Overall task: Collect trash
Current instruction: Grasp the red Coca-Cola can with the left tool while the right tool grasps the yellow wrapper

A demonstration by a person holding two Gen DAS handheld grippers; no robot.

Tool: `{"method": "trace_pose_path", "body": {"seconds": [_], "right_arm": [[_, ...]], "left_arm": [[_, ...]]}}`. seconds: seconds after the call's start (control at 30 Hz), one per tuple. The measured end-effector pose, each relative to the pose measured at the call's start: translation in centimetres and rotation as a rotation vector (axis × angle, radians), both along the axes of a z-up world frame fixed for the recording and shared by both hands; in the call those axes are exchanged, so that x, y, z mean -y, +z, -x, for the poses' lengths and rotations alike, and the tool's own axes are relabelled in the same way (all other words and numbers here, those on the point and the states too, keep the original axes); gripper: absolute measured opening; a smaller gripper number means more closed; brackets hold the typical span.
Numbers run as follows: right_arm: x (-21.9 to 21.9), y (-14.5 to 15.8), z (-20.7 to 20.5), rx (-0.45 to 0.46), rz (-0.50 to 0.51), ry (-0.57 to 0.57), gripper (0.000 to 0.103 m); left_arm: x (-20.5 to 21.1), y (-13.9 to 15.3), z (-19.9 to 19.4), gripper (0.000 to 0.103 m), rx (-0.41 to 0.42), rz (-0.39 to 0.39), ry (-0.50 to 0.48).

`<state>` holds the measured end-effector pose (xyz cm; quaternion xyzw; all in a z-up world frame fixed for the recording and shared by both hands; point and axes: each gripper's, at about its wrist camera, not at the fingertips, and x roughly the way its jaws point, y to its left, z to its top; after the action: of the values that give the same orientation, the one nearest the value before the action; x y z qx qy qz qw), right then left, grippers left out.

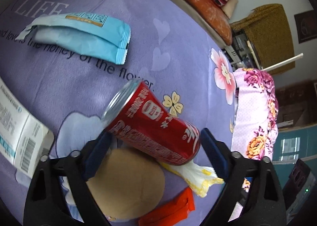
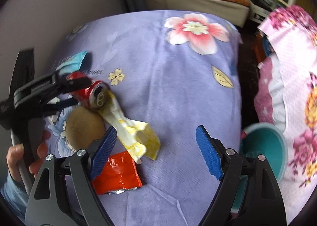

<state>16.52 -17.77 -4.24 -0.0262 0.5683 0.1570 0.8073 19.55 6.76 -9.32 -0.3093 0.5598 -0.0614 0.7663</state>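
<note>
- Only the left wrist view shows the light blue wrapper (image 1: 79, 35) lying flat and whole on the purple tablecloth (image 1: 83, 79), and the white box (image 1: 21, 132) with a barcode at the left edge; in the right wrist view the wrapper is just a blue corner behind the other gripper.
- Only the right wrist view shows the teal bin (image 2: 265, 150) beside the table's edge, partly behind the right gripper's finger, and a hand (image 2: 25, 156) gripping the left tool's handle.
- The red can (image 1: 154, 126) lies on its side on the cloth, its top end, seen in the right wrist view, resting against the crumpled yellow-and-white paper (image 1: 198, 176).
- The left gripper (image 1: 154, 146) has its dark blue fingers (image 1: 97, 154) spread wide on either side of the can; whether the pads touch it I cannot tell, and the can rests on the table.
- A brown potato (image 1: 126, 182) sits just beneath the can, between the left gripper's fingers, and a red foil wrapper (image 1: 170, 210) lies near it.
- The right gripper (image 2: 156, 152) hangs tilted down over the cloth, wide apart and empty; its left finger (image 2: 103, 152) overlaps the red foil wrapper, and the yellow paper lies just ahead.
- A pink flowered cloth (image 2: 293, 79) hangs to the right past the table.
</note>
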Motion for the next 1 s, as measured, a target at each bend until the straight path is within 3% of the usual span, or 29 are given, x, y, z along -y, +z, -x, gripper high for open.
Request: {"method": "trace_pose_path", "body": {"seconds": [0.37, 0.47, 0.53, 0.63, 0.67, 0.77, 0.9, 1.0], "right_arm": [[-6.1, -4.5, -1.2, -0.057, 0.097, 0.254, 0.077], [-6.3, -5.4, -0.8, -0.08, 0.107, 0.278, 0.055], [-5.6, -5.5, -0.5, -0.08, 0.099, 0.266, 0.029], [-3.5, -4.9, -0.4, -0.067, 0.068, 0.207, 0.015], [-2.9, -4.7, -0.4, -0.061, 0.061, 0.184, 0.014], [0.0, -3.9, -0.5, -0.047, 0.026, 0.09, 0.014], [3.0, -3.4, -0.1, -0.048, -0.021, 0.009, 0.014], [4.7, -3.2, 0.4, -0.04, -0.055, -0.028, 0.014]], "left_arm": [[-1.9, 0.2, -1.0, 0.086, 0.006, -0.044, -0.025], [-1.3, 0.1, -1.5, 0.086, 0.001, -0.051, -0.036], [-0.4, 0.0, -1.9, 0.086, -0.005, -0.061, -0.054], [1.6, -0.1, -2.3, 0.086, 0.007, -0.12, -0.091], [2.1, -0.1, -2.4, 0.086, 0.012, -0.122, -0.108], [4.5, 0.1, -2.6, 0.069, 0.034, -0.18, -0.178], [7.5, 0.6, -2.3, 0.069, 0.086, -0.266, -0.278], [8.2, 0.4, -2.4, 0.069, 0.082, -0.261, -0.295]]}}
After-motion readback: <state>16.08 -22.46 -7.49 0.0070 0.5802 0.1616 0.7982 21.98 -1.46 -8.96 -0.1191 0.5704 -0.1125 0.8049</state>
